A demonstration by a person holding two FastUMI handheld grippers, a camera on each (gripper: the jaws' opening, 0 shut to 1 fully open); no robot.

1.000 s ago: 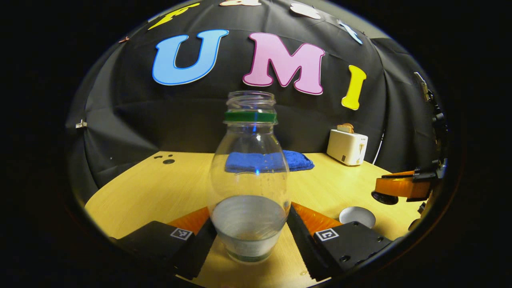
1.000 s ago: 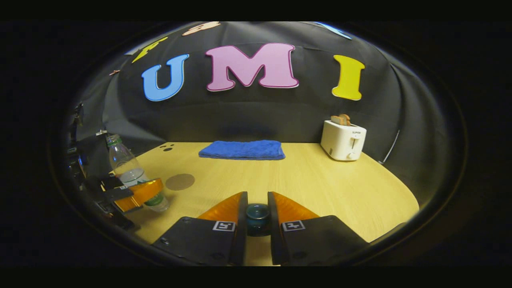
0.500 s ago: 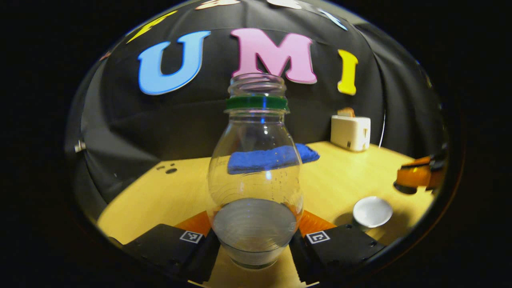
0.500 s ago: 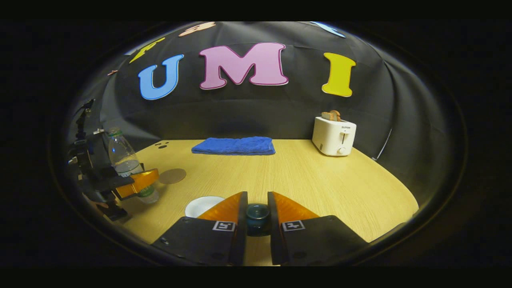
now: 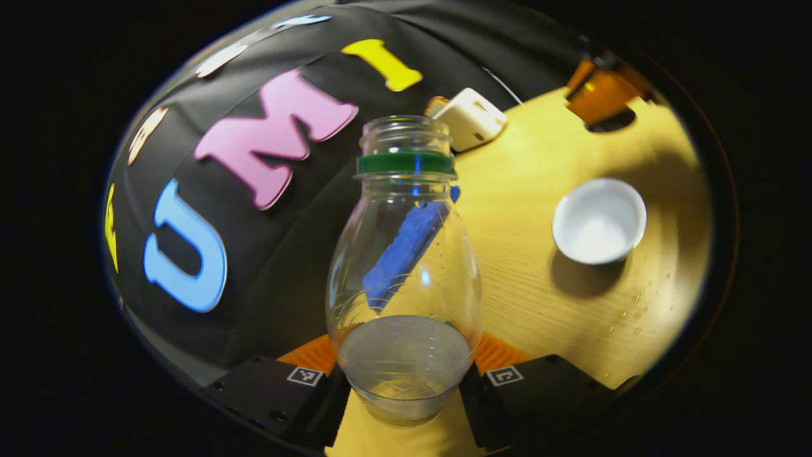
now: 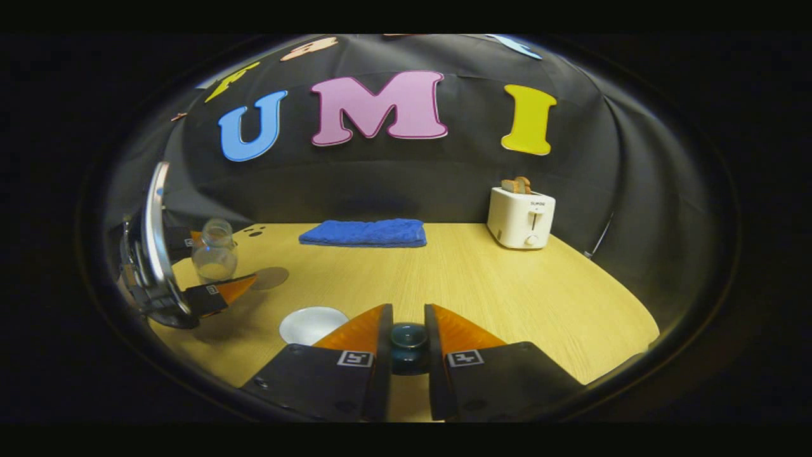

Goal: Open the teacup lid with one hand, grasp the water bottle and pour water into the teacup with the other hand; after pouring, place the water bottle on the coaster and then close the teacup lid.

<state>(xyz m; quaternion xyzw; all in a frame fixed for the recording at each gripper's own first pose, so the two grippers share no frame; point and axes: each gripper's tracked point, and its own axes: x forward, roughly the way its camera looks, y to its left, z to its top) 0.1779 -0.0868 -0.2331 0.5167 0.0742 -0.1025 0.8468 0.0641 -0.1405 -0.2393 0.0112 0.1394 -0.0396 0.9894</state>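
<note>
In the left gripper view, the left tongs point(image 5: 406, 381) pinch the water bottle point(image 5: 403, 273) low on its body, 1 finger on each side. The bottle has no cap and holds a little water. The view is tilted, and the open white teacup point(image 5: 599, 219) stands on the bench point(image 5: 545, 298) to the right of the bottle.

In the right gripper view, the right tongs point(image 6: 408, 346) pinch the dark teacup lid point(image 6: 408, 344). The teacup point(image 6: 312, 324) is just left of these tongs. Farther left of the teacup, the left tongs point(image 6: 209, 279) hold the bottle point(image 6: 214, 259) leaning, near the round coaster point(image 6: 269, 277).

Towel point(image 6: 363, 232) lies left of toaster point(image 6: 521, 217) on table point(image 6: 507, 292).
</note>
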